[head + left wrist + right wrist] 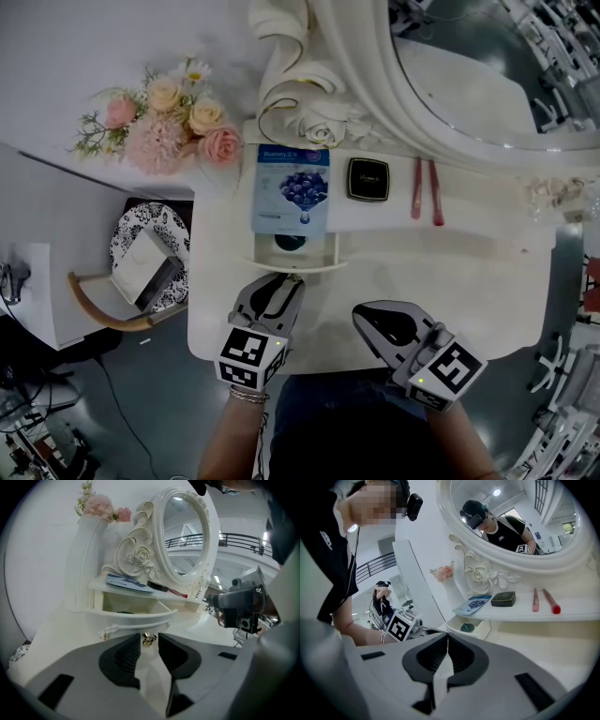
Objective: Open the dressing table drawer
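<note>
- Right gripper [447,638]: low over the front of the table top [422,281], jaws closed together, nothing between them.
- Left gripper [284,281]: at the drawer front, jaws apart. The gold knob [149,638] sits between the tips, and the pads do not press on it.
- Drawer [140,617]: pulled out from under the left end of the shelf, with a dark round thing [289,242] inside.
- Shelf, left to right: blue packet [291,187], black compact [368,178], two pink sticks [416,187] side by side.
- Behind: oval mirror [450,56] in a carved white frame.
- Far left: pink and cream flowers [164,117].
</note>
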